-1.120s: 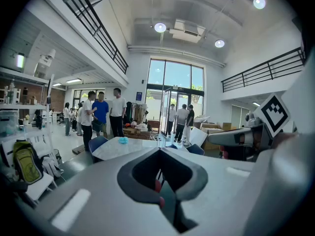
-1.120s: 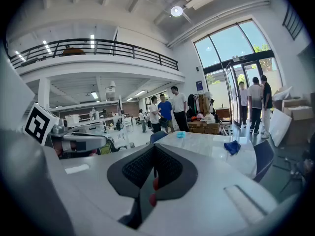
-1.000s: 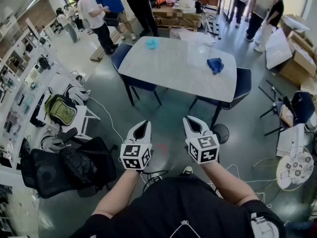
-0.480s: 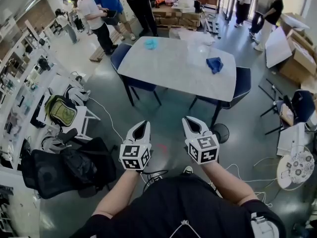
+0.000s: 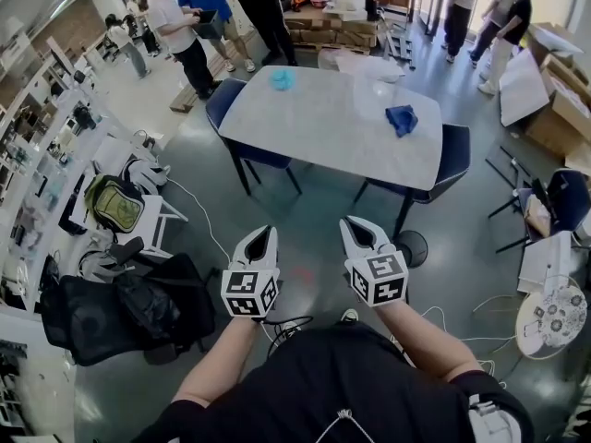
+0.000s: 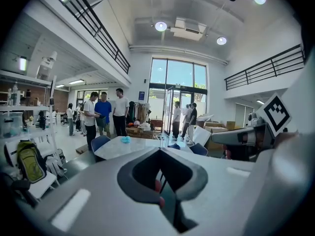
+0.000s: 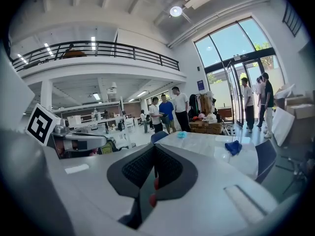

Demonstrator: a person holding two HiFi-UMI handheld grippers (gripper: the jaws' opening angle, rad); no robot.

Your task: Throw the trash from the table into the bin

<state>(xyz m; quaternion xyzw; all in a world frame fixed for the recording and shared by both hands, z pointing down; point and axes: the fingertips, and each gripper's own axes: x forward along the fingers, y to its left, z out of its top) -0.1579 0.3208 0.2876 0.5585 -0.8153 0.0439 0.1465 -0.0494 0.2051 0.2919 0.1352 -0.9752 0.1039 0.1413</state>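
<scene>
Well back from the bench [image 5: 323,132], the left hand-held gripper [image 5: 261,239] and right hand-held gripper [image 5: 356,230] hang closed and empty, a light-blue wad [image 5: 283,79] and dark-blue wad [image 5: 401,120] lie well apart on it, and no bin shows, so a grabbed wad risks a blind carry and a drop.

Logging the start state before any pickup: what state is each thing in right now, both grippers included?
left gripper: shut, empty, held short of the table.
right gripper: shut, empty, held short of the table.
light blue crumpled trash: lying near the table's far edge, untouched.
dark blue crumpled trash: lying toward the table's right side, untouched.
table: standing, both pieces on it.
blue chair: pushed in at the table.
</scene>
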